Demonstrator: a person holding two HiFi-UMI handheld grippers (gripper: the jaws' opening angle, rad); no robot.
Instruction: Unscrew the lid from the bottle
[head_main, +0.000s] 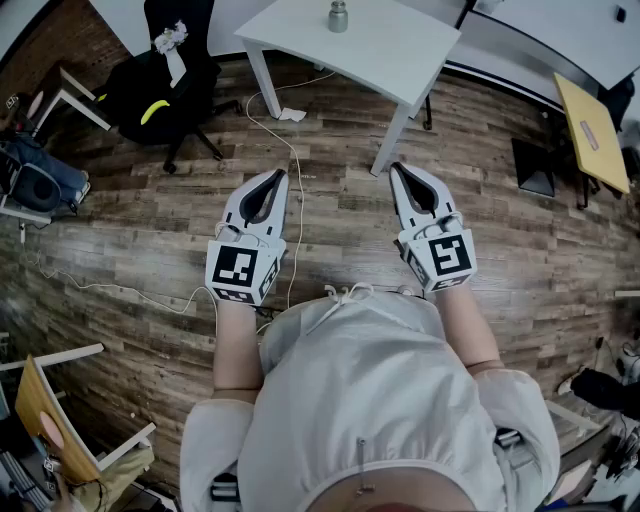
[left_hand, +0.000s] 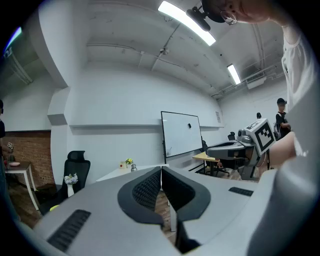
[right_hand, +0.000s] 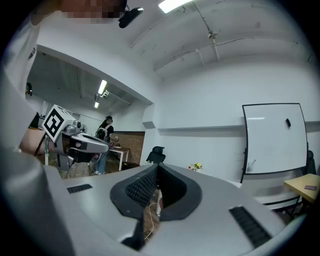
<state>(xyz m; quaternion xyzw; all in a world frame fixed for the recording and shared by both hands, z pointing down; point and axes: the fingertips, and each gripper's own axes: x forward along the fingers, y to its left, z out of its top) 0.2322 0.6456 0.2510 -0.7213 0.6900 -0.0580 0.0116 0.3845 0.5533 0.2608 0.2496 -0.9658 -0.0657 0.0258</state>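
1. Head view: the left gripper and the right gripper are held level over the wood floor. They sit side by side and well apart, each clenched on nothing. The bottle stands upright on the far white table with its lid on, well beyond both grippers (its wall is opaque, so what it holds cannot be told). At the far left, a black chair carries a vase of pale flowers.
2. Left gripper view: the jaws meet tip to tip with nothing between them. Far off, just left of the tips, the bottle stands on the table beside a small pot with a yellow flower. A whiteboard stands behind, and the right gripper shows at the right edge.
3. Right gripper view: the jaws are pressed together and empty. The left gripper shows at the left, and the chair and the whiteboard are far off (the bottle is too small to pick out here).
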